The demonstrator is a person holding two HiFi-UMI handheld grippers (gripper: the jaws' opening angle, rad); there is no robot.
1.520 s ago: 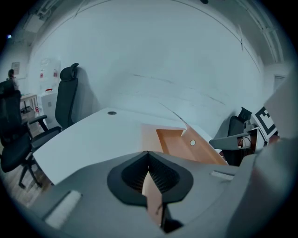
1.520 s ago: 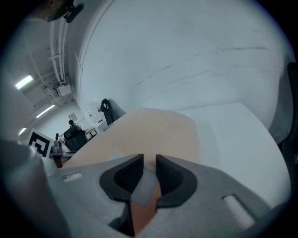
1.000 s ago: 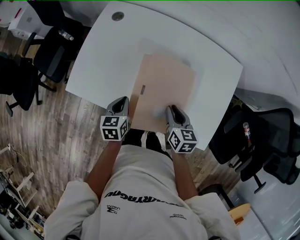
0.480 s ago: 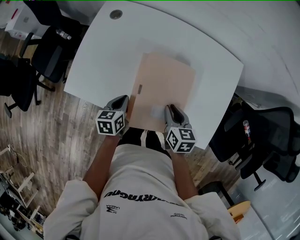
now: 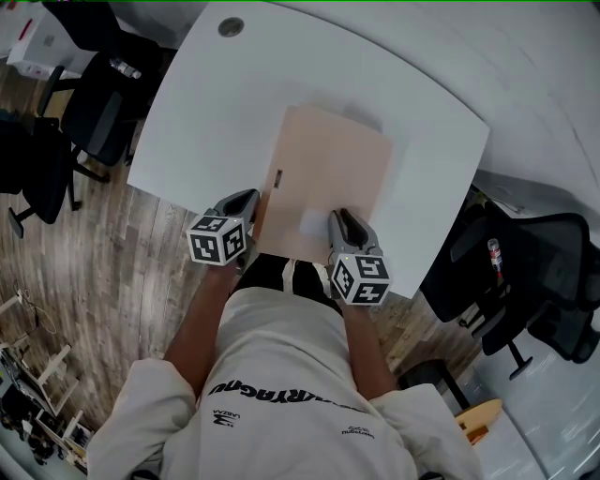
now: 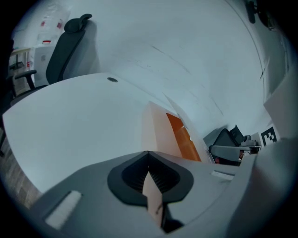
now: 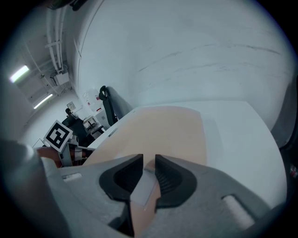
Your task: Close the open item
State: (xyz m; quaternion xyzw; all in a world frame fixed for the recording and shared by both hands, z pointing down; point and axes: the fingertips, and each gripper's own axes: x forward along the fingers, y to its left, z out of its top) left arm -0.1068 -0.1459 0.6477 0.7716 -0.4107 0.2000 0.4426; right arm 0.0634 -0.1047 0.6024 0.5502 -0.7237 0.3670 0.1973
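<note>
A beige folder [image 5: 328, 178] lies on the white table [image 5: 206, 103] in front of me. My left gripper [image 5: 248, 200] is at its near left edge, shut on a thin beige sheet of the folder [image 6: 150, 186]. In the left gripper view the folder [image 6: 158, 130] shows an orange inner face [image 6: 184, 139], so the cover there stands slightly up. My right gripper [image 5: 337, 221] is at the near edge, shut on the folder where a white label [image 7: 145, 186] sits. From the right gripper view the cover [image 7: 163, 130] looks flat.
A round cable hole [image 5: 231, 26] is at the table's far left. Black office chairs stand to the left [image 5: 94, 103] and right [image 5: 534, 272] of the table, over a wooden floor [image 5: 112, 281]. The near table edge runs just under both grippers.
My left gripper has shifted a little to the left and away from me, still on the folder's edge. The right gripper and the folder have barely moved.
</note>
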